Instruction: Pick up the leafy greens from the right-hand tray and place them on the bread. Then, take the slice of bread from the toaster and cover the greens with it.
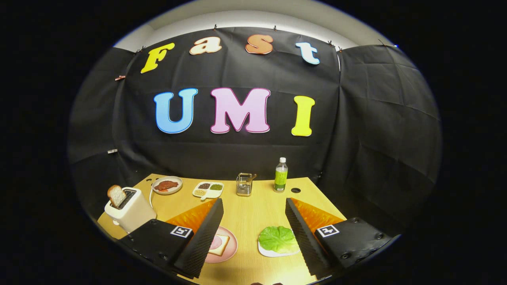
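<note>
Leafy greens (278,238) lie on a white tray (266,252) on the bench (253,213), just inside the right finger of the hand-held gripper (253,237), whose fingers are spread wide and hold nothing. Beside the left finger, a pink plate (229,253) carries a bread slice (219,244). Farther left, a white toaster (130,209) holds another slice (116,195); beyond stand a meat plate (166,185), a divided dish (208,190), a wire holder (244,184) and a bottle (281,174).

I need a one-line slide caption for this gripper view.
Open gripper above wooden table: green leafy lettuce on white tray, bread on pink plate, bread slice in white toaster.
</note>
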{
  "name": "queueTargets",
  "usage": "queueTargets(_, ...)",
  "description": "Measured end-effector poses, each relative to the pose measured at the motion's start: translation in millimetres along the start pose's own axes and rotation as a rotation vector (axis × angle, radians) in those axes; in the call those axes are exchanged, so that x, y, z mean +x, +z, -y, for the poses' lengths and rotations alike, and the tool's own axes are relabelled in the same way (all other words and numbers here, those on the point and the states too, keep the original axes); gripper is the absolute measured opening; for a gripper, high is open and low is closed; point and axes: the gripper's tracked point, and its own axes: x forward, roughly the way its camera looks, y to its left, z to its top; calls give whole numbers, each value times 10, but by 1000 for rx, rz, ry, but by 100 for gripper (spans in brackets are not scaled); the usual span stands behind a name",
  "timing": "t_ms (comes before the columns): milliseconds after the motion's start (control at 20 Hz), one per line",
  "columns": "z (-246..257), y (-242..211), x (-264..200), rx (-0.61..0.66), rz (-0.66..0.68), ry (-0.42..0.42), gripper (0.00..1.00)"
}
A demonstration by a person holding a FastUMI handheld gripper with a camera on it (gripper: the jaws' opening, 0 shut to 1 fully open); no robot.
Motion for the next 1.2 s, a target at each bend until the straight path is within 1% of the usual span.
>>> queueTargets(250, 236, -385, 267, -54, -88, 3, 98)
queueTargets(600, 489, -1284, 692, -85, -305, 39, 98)
queueTargets(800, 630, -1711, 916, -89, -429, 69, 98)
queueTargets(1000, 778, -2182, 1142, -144, -542, 99, 98)
queueTargets(1100, 803, -2401, 1206, -140, -600, 118, 98)
queueTargets(1200, 836, -2566, 1280, -135, -644, 119, 98)
